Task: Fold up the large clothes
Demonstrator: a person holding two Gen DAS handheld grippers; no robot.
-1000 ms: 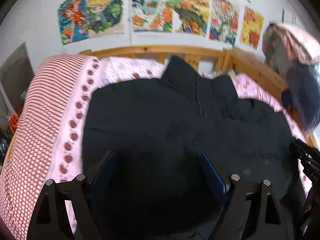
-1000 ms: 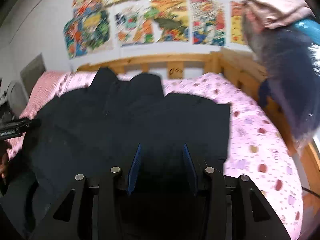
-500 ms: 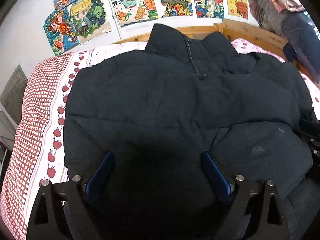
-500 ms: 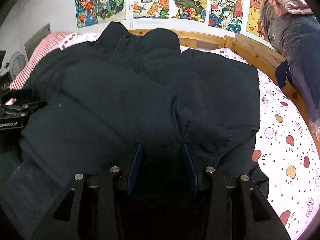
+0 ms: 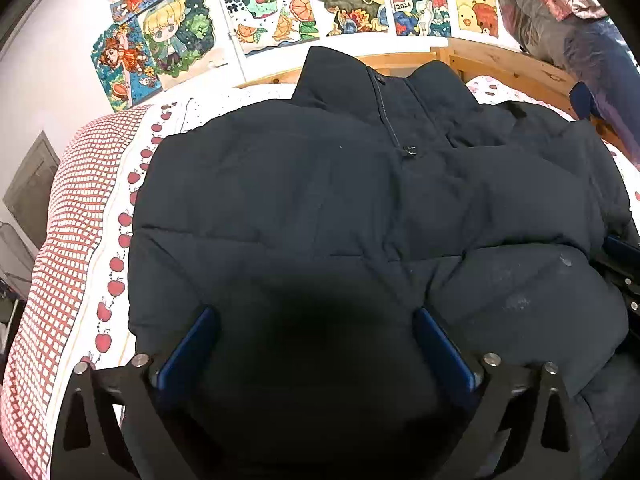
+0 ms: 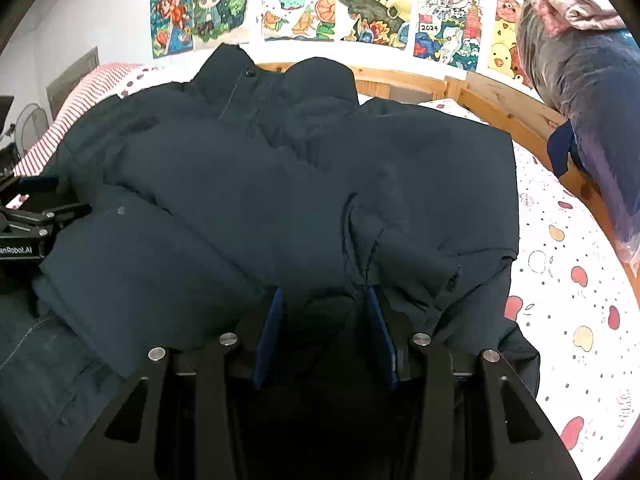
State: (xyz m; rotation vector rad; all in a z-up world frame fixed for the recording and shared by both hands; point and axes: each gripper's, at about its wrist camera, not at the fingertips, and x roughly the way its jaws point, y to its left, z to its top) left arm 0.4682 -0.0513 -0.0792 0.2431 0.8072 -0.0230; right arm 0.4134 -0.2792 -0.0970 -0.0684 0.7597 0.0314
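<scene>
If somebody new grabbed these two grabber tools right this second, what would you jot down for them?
Left gripper: jaws wide open, poised at the near hem of the dark navy puffer jacket, gripping nothing.
Right gripper: jaws partly closed with jacket fabric between them; whether it is truly pinched is unclear.
Jacket: on the pink fruit-print bedsheet, collar toward the wooden headboard, zipped front facing up.
Done: both sleeves appear folded in across the front.
Left: probably take the near hem with both grippers, fold it toward the collar, then tidy.

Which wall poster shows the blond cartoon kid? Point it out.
The second poster from the left, with a blond, big-eyed child among green leaves. Its left neighbour shows an orange-haired figure; those to the right show fruit, scenery and yellow chicks.
</scene>
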